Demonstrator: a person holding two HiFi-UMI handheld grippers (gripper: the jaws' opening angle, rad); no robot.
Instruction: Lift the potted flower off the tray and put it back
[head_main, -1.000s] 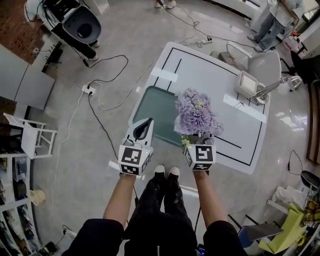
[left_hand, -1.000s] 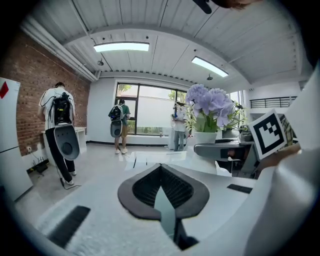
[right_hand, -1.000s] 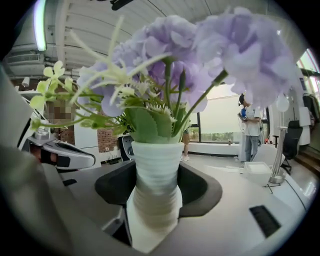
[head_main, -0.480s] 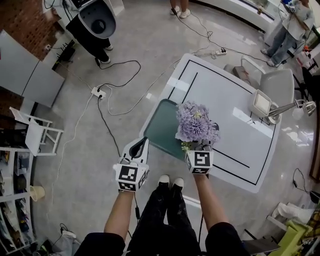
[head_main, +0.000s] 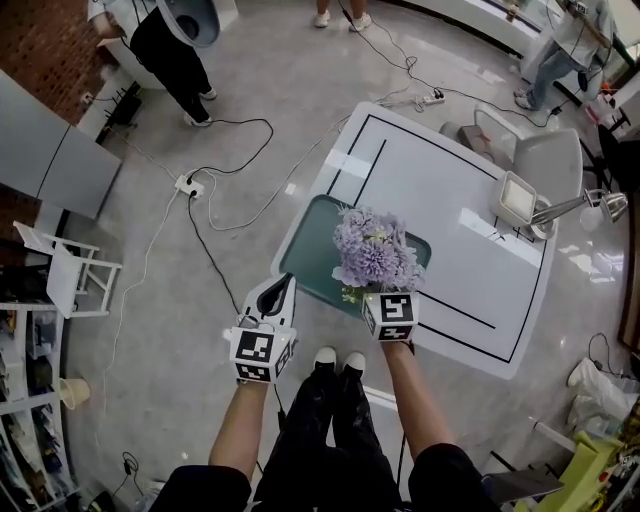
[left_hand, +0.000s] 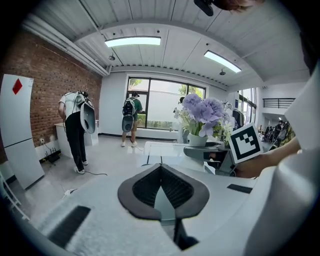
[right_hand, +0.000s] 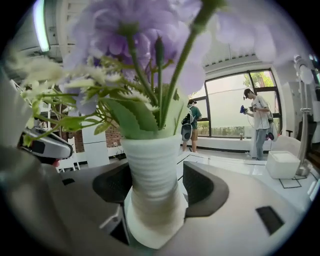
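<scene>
One potted flower (head_main: 372, 255) stands on one tray (head_main: 308, 248), centre frame, between the right tongs (right_hand: 157, 187), whose jaws have just been spreading. The left tongs (head_main: 287, 281) are pressed together.

On the table (head_main: 440, 170), toward its near left edge, the tray (head_main: 312, 245), with the potted flower (head_main: 372, 250) at that tray's near right end (box (head_main: 517, 198) and lamp (head_main: 575, 207) at the table's right edge), power strip (head_main: 185, 184) on the floor far left.

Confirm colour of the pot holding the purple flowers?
White, with ribbed sides. The pot shows best in the right gripper view.
</scene>
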